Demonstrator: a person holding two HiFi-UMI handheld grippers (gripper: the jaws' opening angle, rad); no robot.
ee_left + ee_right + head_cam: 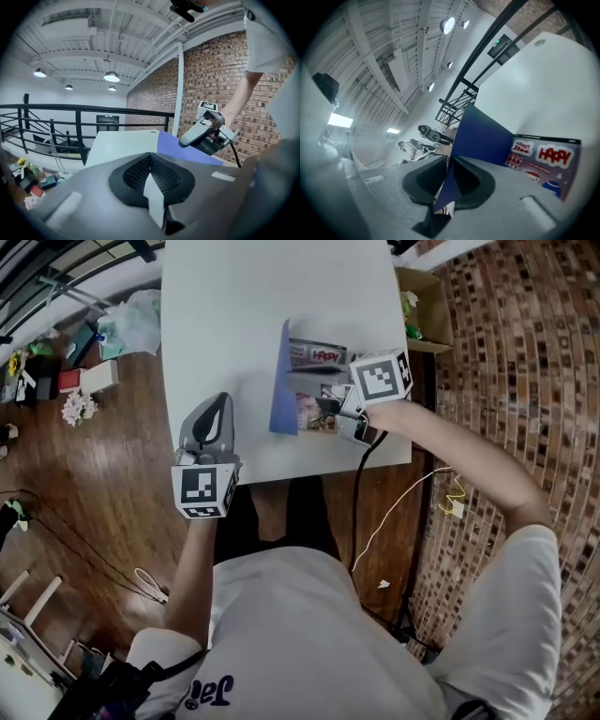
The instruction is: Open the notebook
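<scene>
1. Head view: the notebook (298, 390) lies on the white table (234, 296), toward its near right part. Its blue cover (282, 381) stands up almost on edge. The right gripper (323, 409) is at the notebook's near side. On the uncovered inside page (317, 354), red print reads "HAPPY". The left gripper (217, 401) hangs over the table's near edge, well apart from the notebook. A cardboard box (427, 306) sits beside the table's far right corner.
2. Left gripper view: the left gripper (151, 176) has its jaws together with nothing between them. Beyond it, the blue cover (183, 150) rises under the right gripper (186, 139).
3. Right gripper view: the right gripper (449, 180) is clamped on the edge of the blue cover (483, 136). "HAPPY" shows again on the inside page (548, 157); the smaller print there is too blurred to read.
</scene>
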